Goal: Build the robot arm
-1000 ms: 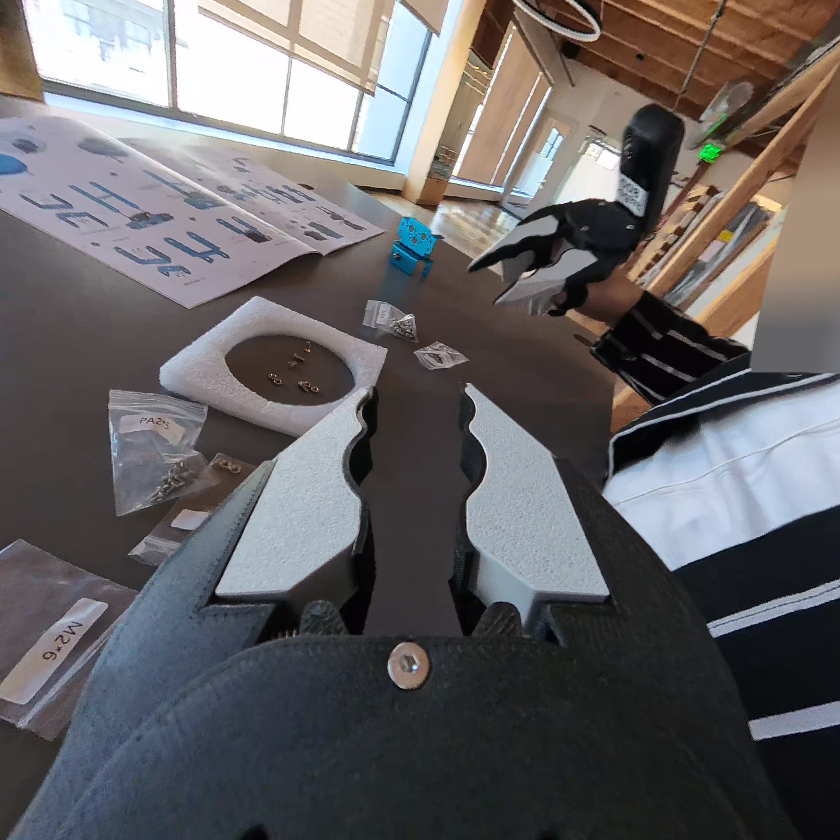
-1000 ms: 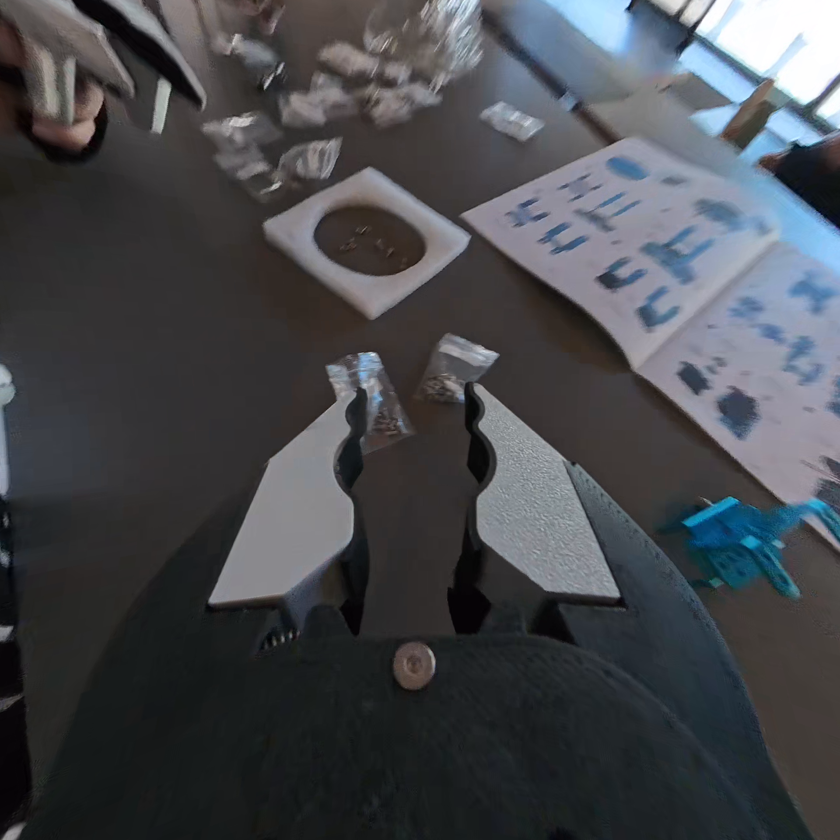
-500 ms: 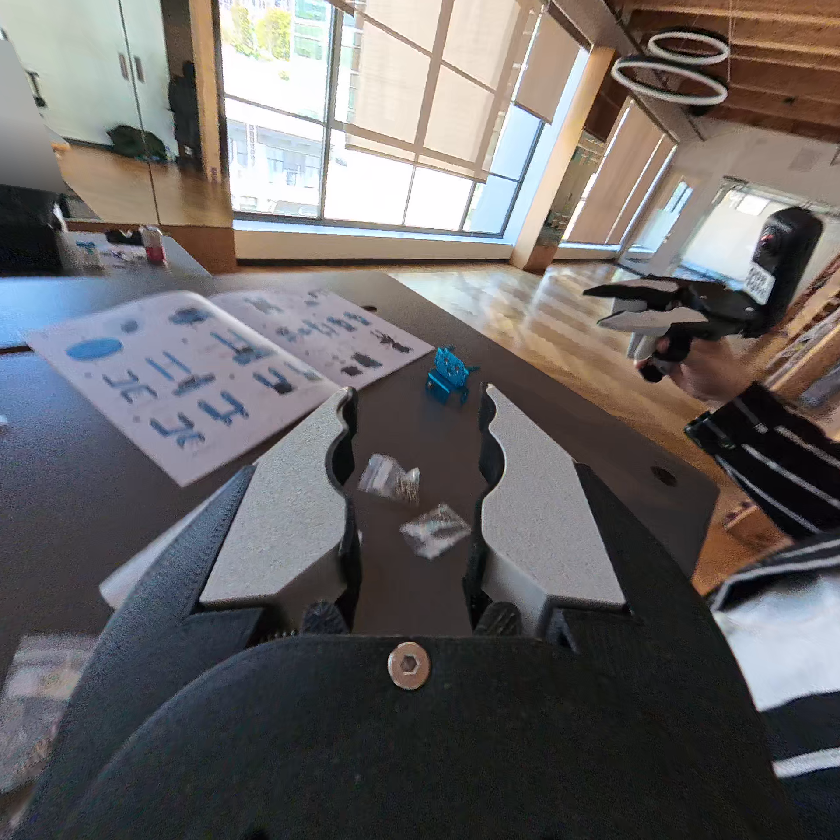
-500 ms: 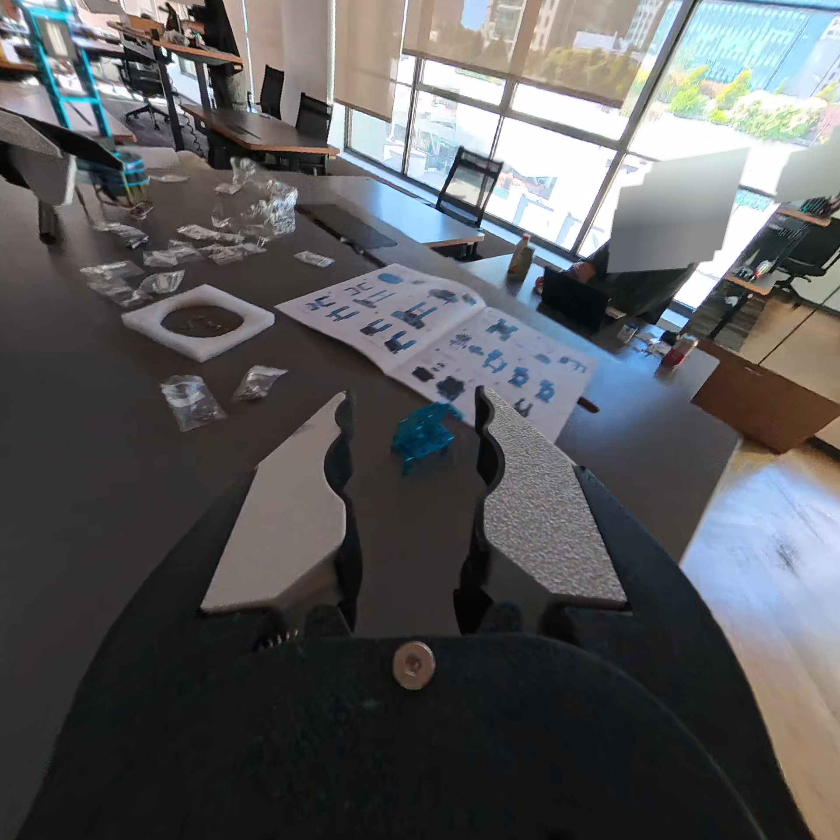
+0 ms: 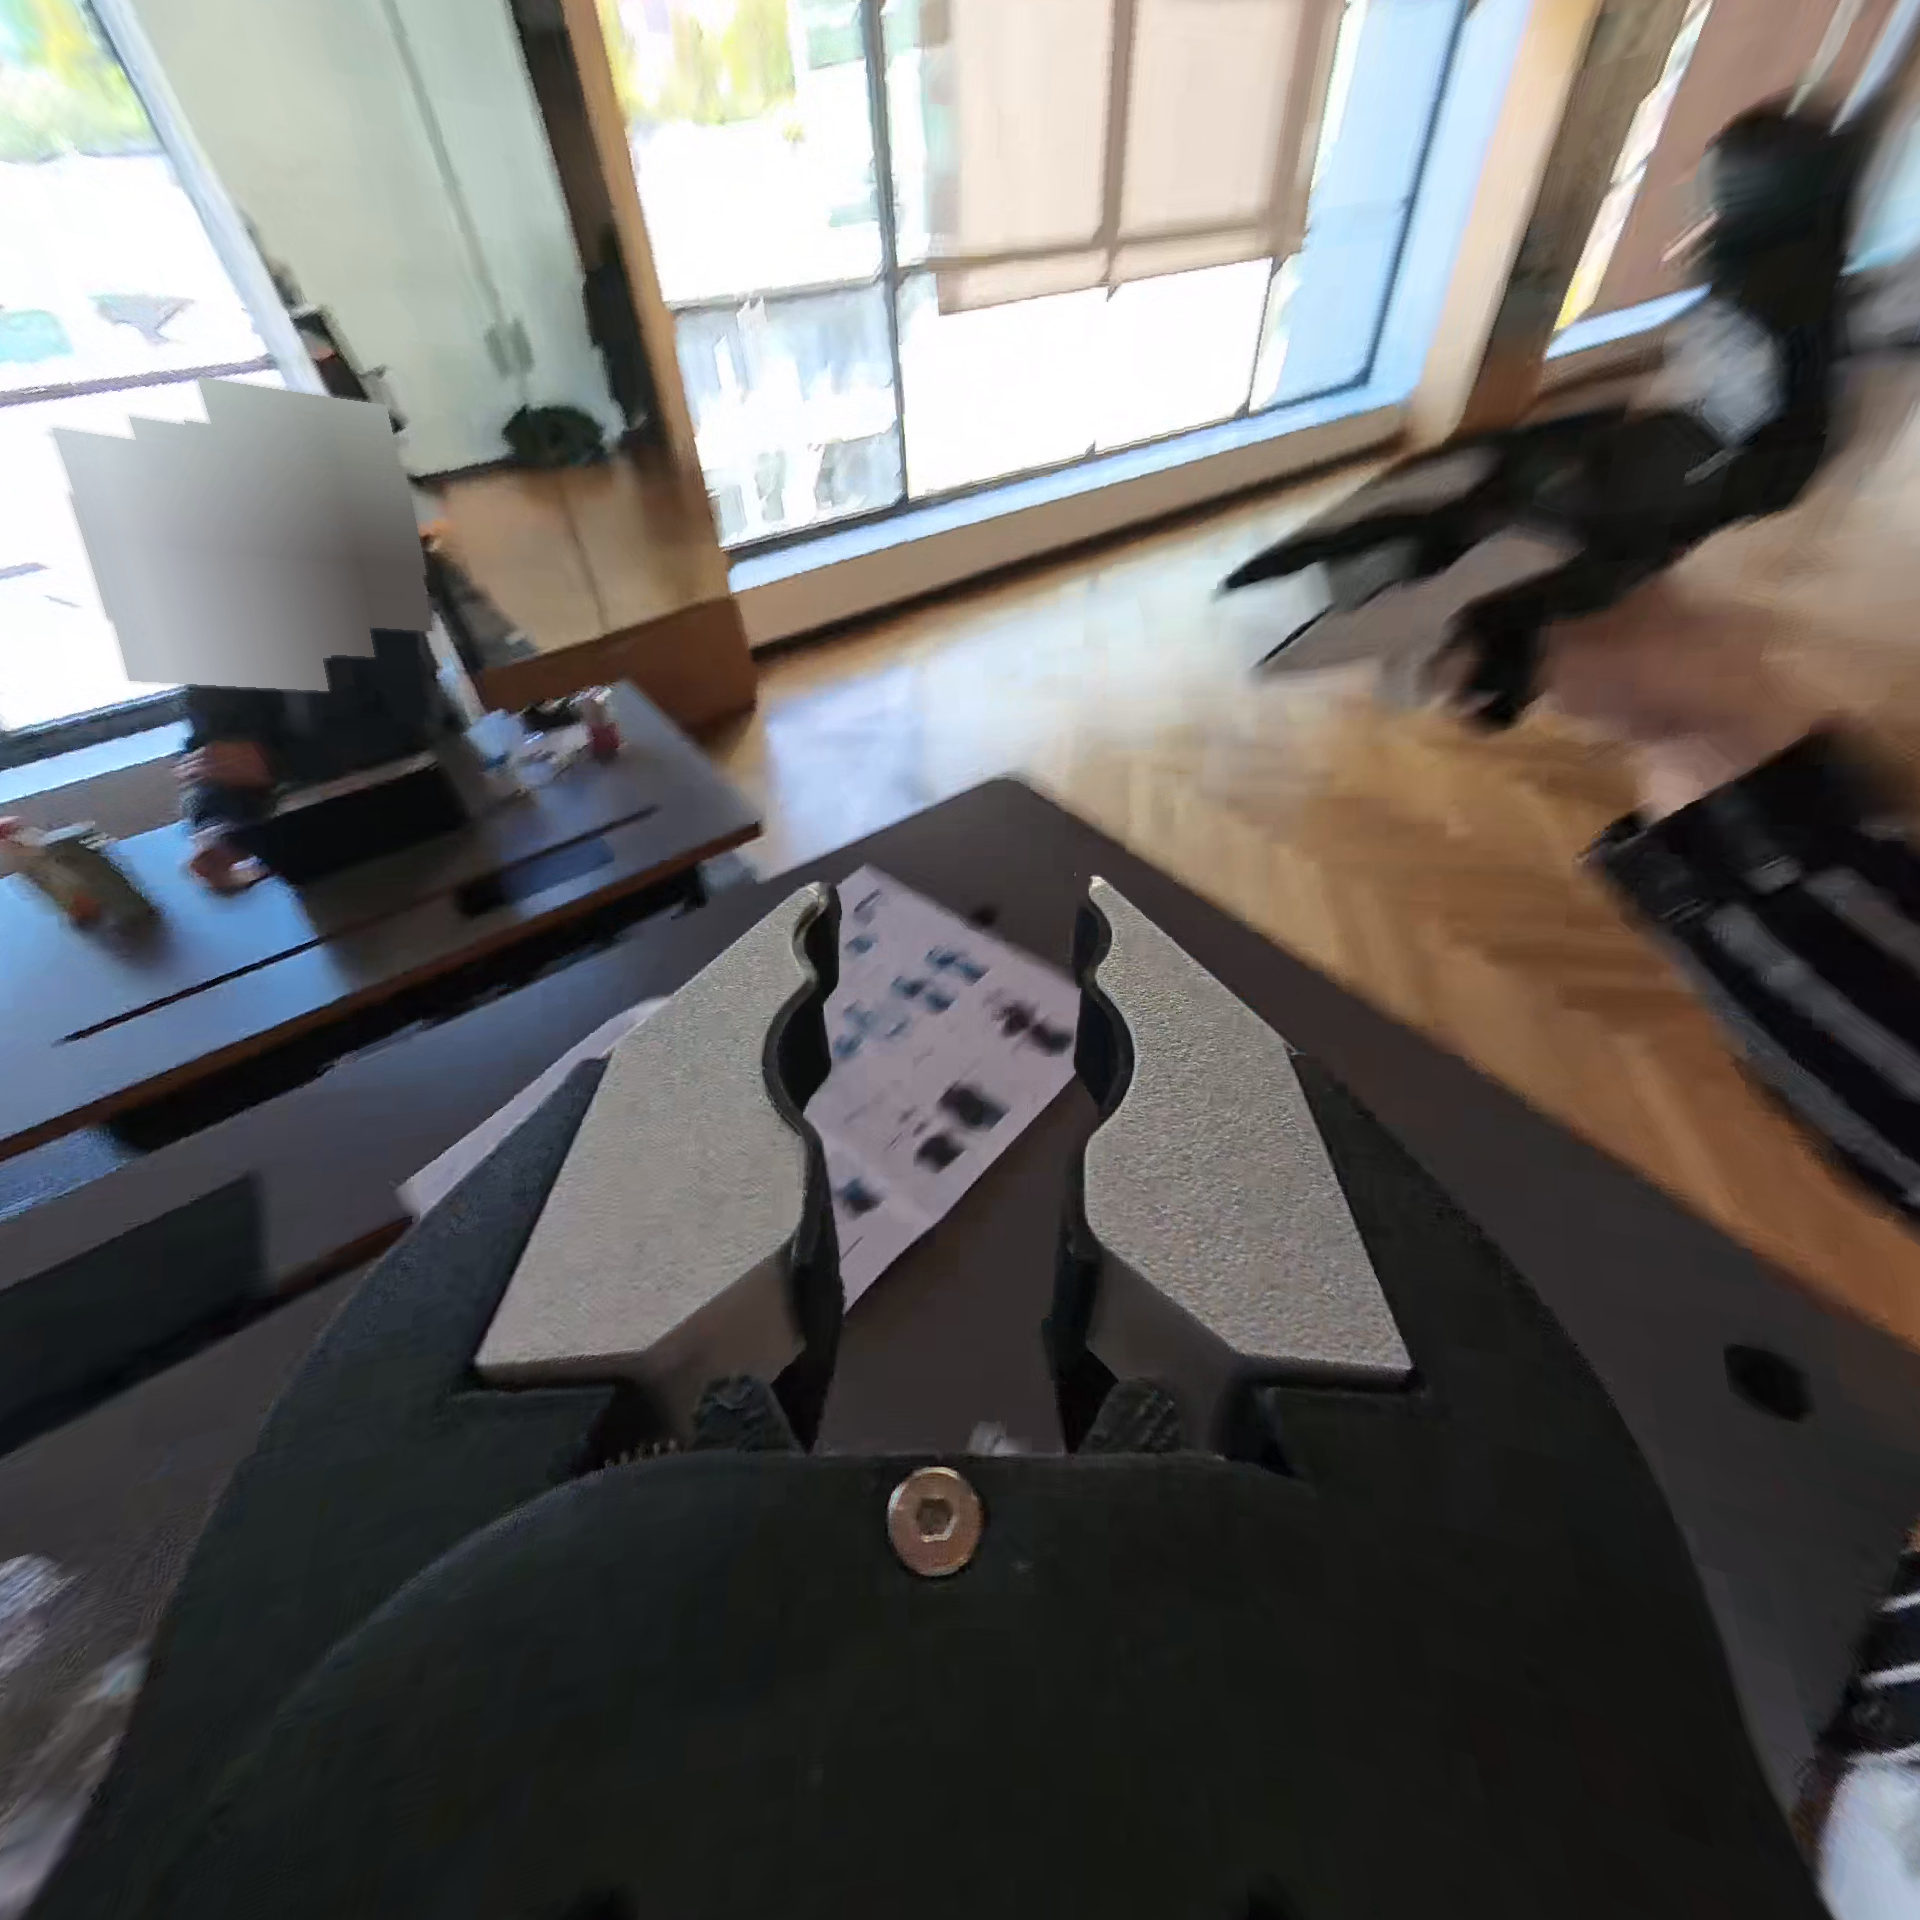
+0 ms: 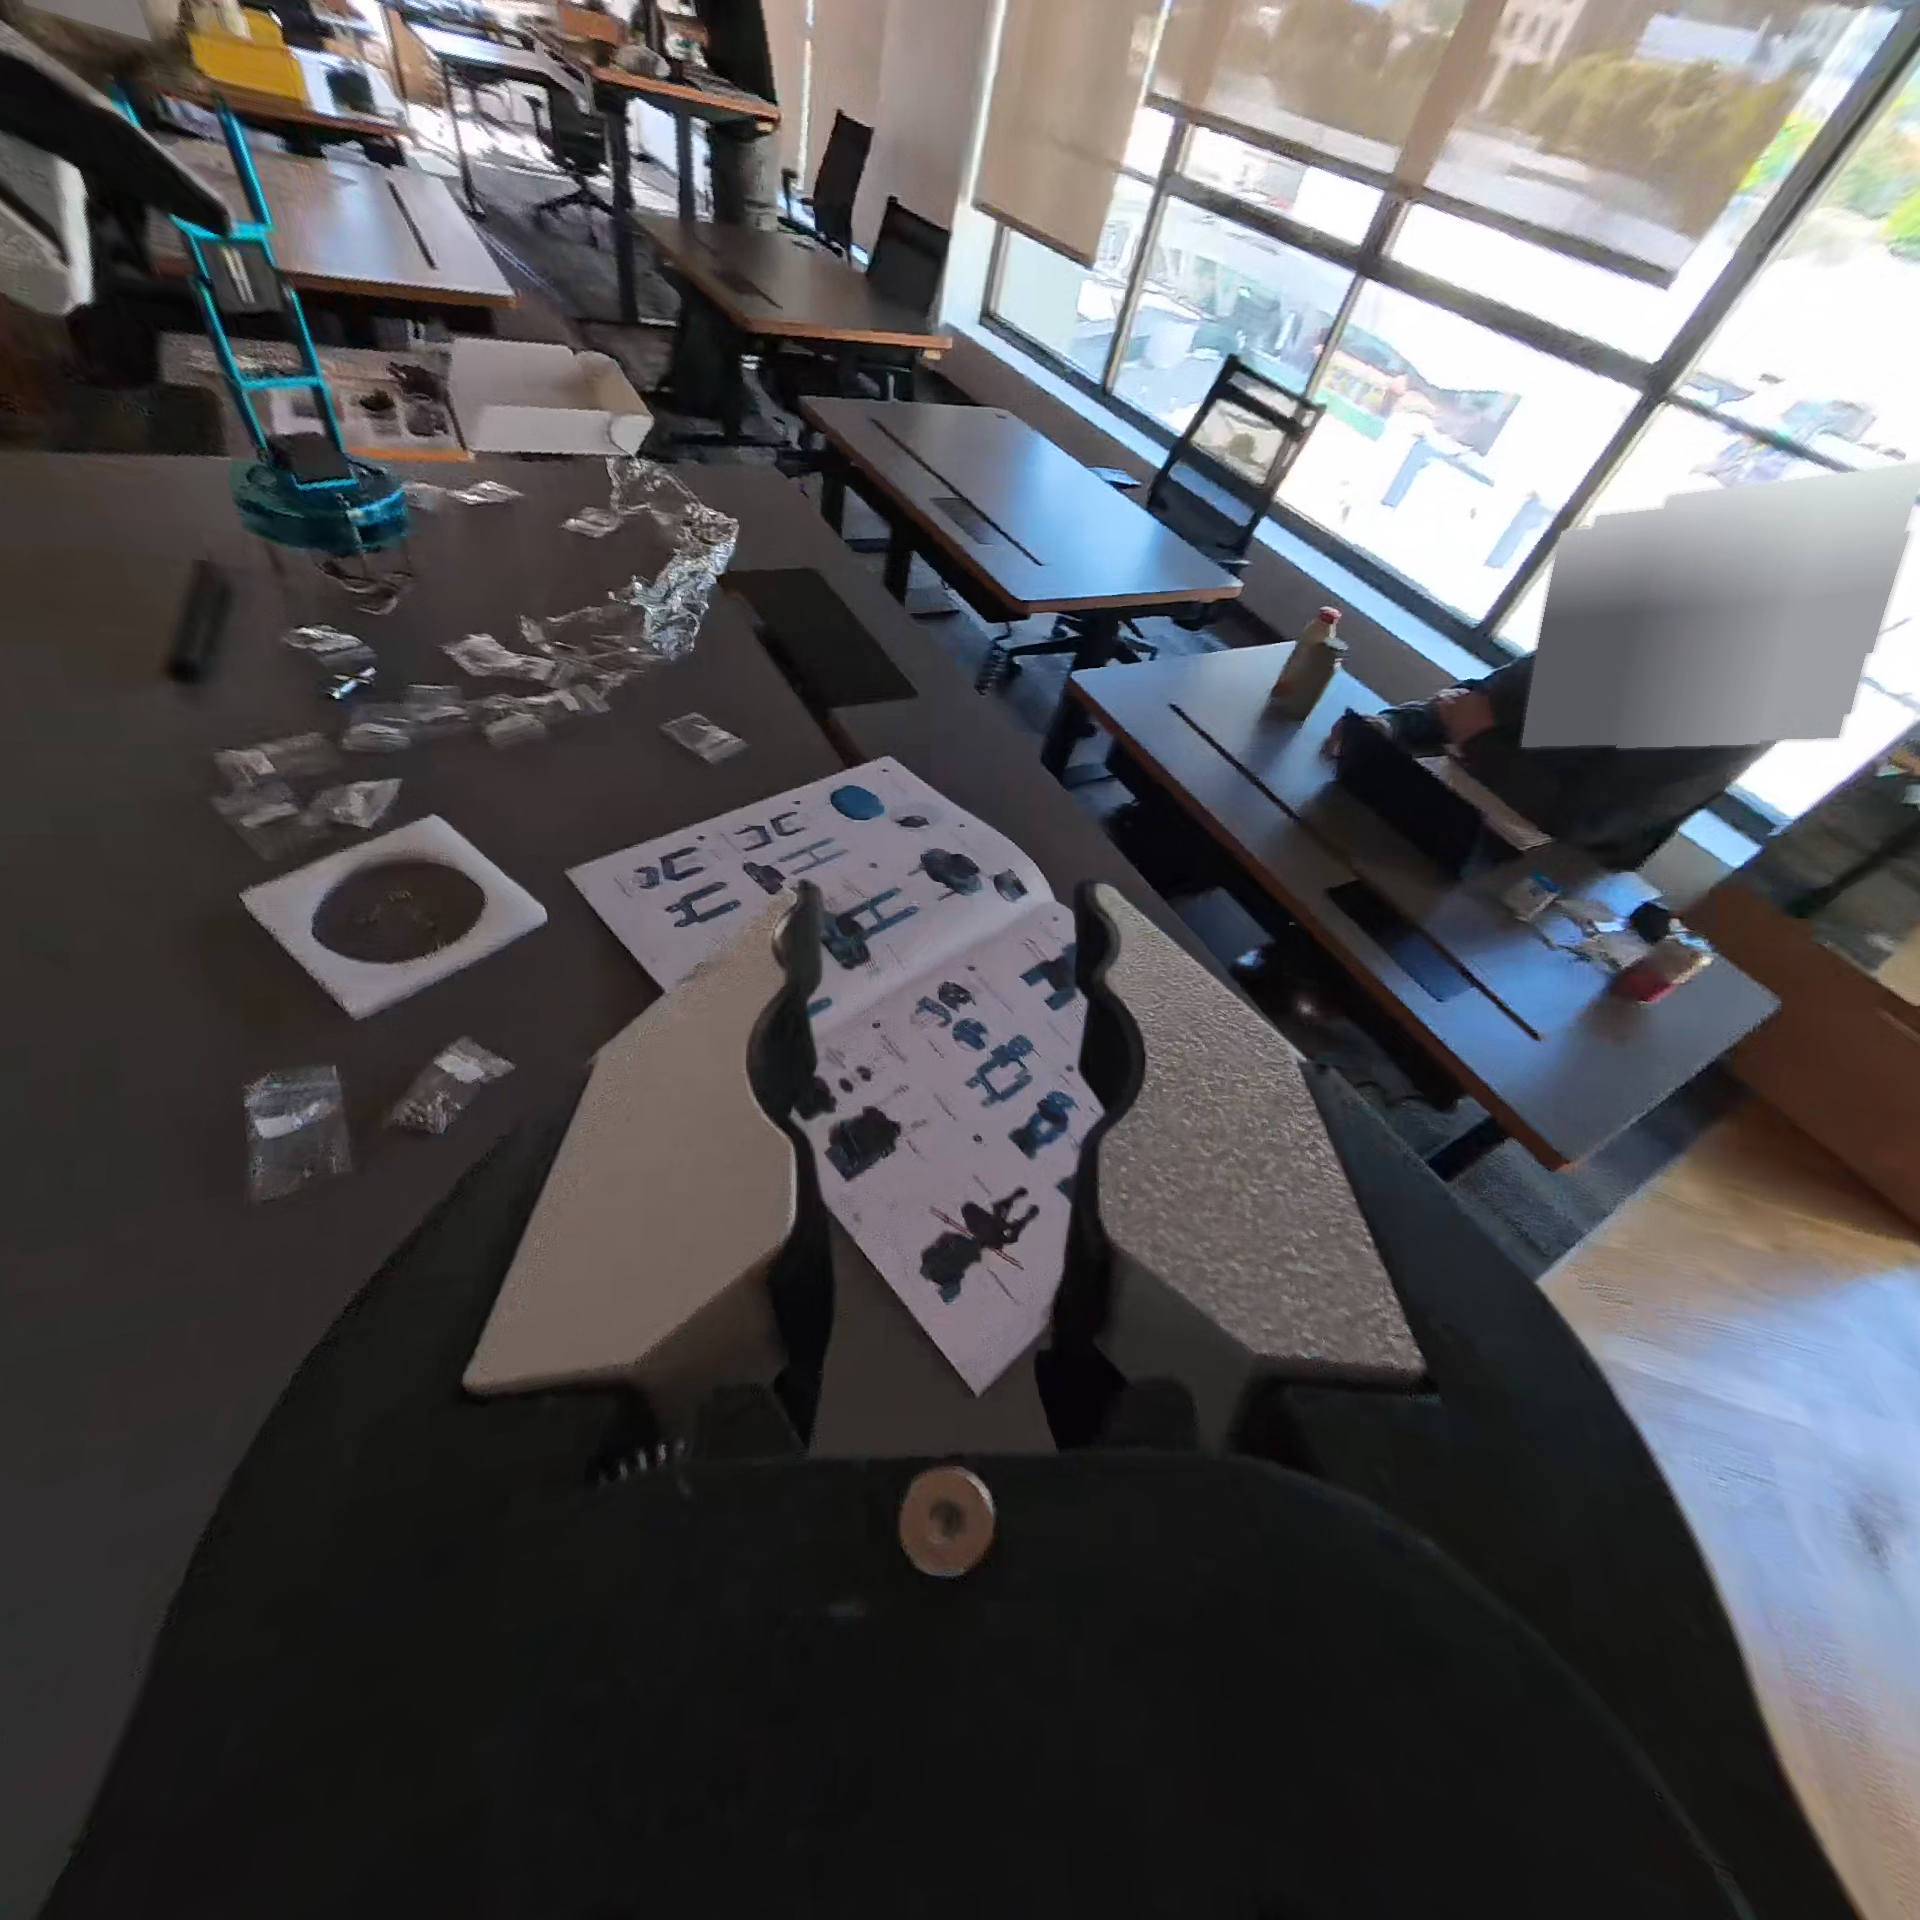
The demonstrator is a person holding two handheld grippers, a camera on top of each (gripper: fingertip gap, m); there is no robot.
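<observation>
My left gripper (image 5: 954, 902) is open and empty, raised above the dark table (image 5: 1558, 1299). Between its fingers shows an open instruction booklet (image 5: 935, 1070), blurred. My right gripper (image 6: 940, 902) is open and empty, held above the same booklet (image 6: 935, 1091) on the table (image 6: 125, 1039). It also shows blurred in the left wrist view (image 5: 1558, 499), up in the air at the right. A white foam square (image 6: 393, 912) with a round hole lies left of the booklet. Two small clear bags of hardware (image 6: 296, 1127) lie in front of the foam.
Several more small bags (image 6: 312, 769) and crumpled clear plastic (image 6: 665, 592) lie farther back. A blue framed assembly (image 6: 301, 457) stands at the far left. A black cylinder (image 6: 197, 623) lies near it. A person sits at another desk (image 6: 1455, 935). Wooden floor (image 5: 1351, 852) lies past the table's edge. Tip to tip, the grippers are about 25 centimetres apart.
Both grippers have swung up and turned, away from the bags and the small blue part toward the booklet and the windows. Both have stayed open and empty.
</observation>
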